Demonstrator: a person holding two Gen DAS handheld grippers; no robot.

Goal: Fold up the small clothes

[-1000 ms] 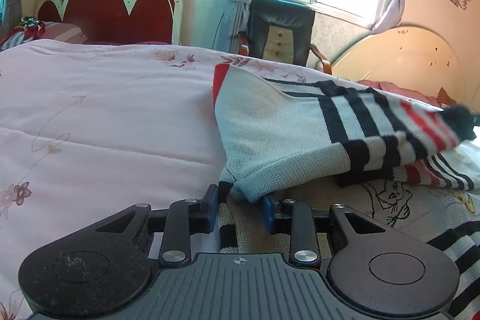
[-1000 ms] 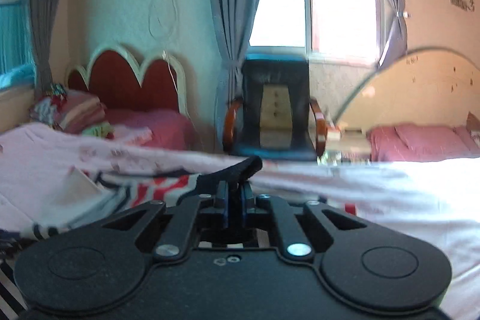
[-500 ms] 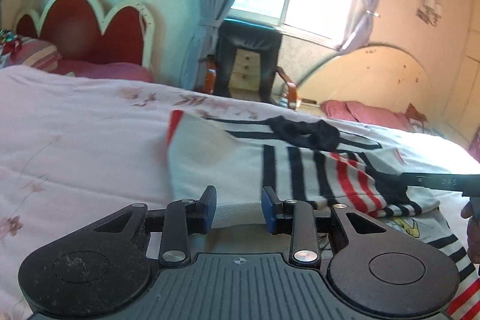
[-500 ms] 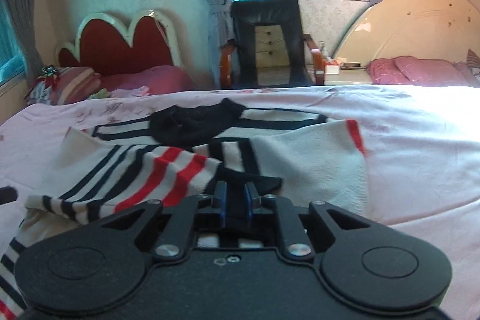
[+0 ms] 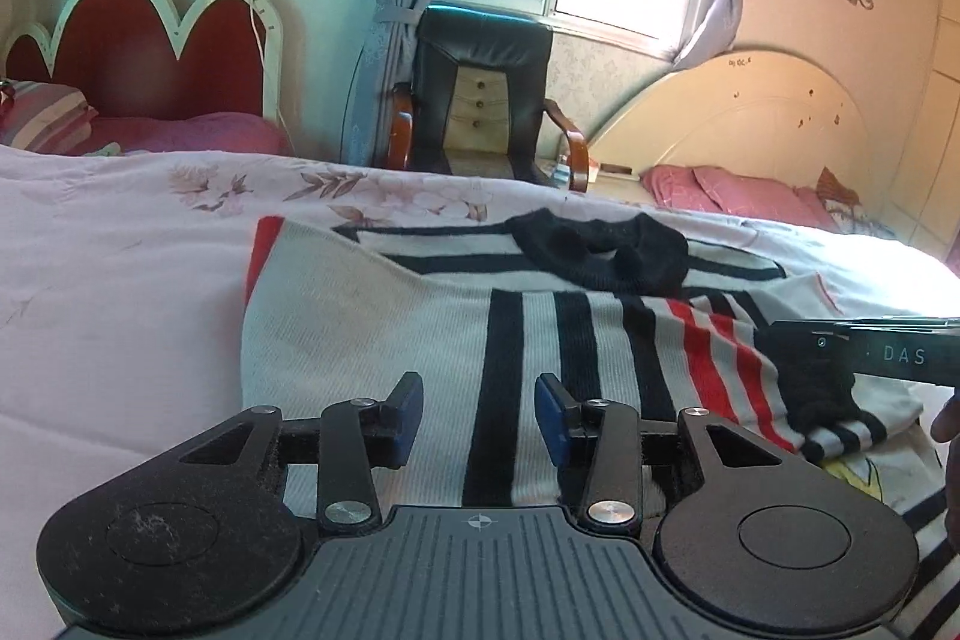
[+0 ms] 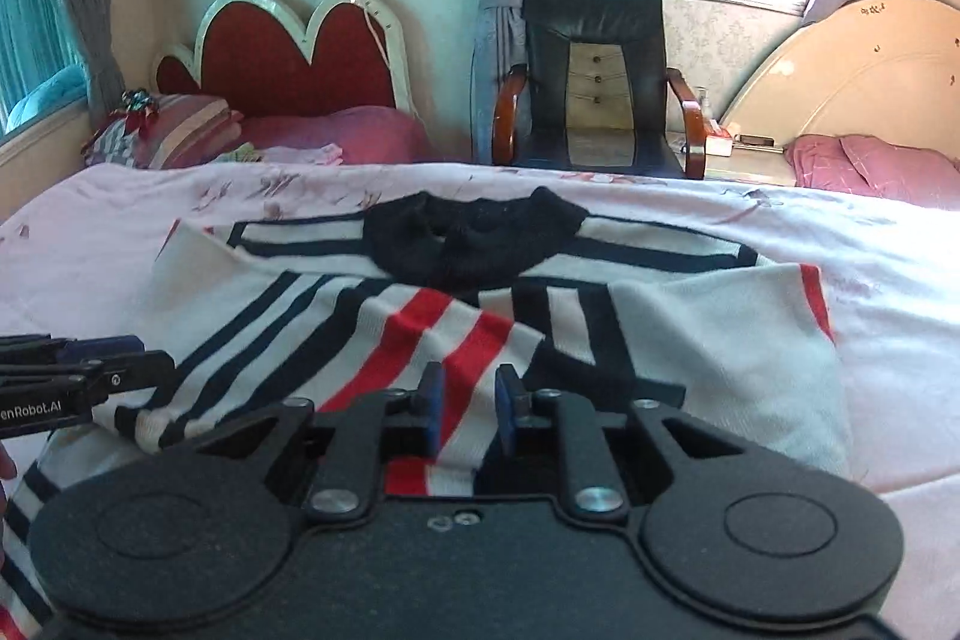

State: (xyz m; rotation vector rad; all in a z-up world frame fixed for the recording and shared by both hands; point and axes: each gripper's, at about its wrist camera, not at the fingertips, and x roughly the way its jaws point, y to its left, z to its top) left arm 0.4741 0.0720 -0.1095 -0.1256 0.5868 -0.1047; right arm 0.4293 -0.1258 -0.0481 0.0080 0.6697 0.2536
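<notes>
A white knit sweater (image 5: 372,328) with black and red stripes lies flat on the pink bedspread (image 5: 120,292), its black collar (image 5: 600,250) at the far side. A striped sleeve (image 6: 420,334) is folded across its body and ends in a black cuff (image 5: 810,388). My left gripper (image 5: 478,403) hovers over the sweater's near edge, its jaws opening, and its pads press nothing. My right gripper (image 6: 469,394) sits just above the folded sleeve, jaws also opening, with cloth showing in the gap but not pinched. Each gripper shows in the other's view: the right gripper (image 5: 786,337) and the left gripper (image 6: 153,353).
A second garment with a cartoon print (image 5: 858,466) lies under the sweater near me. Beyond the bed stand a black armchair (image 6: 594,82), a red headboard (image 6: 288,52), a cream headboard (image 5: 738,112) and pink pillows (image 6: 876,166). A fingertip (image 5: 947,421) shows at the right edge.
The raised sleeve has come down across the sweater. My right gripper let go of the black cuff and my left gripper let go of the sweater's edge; both drew back and opened.
</notes>
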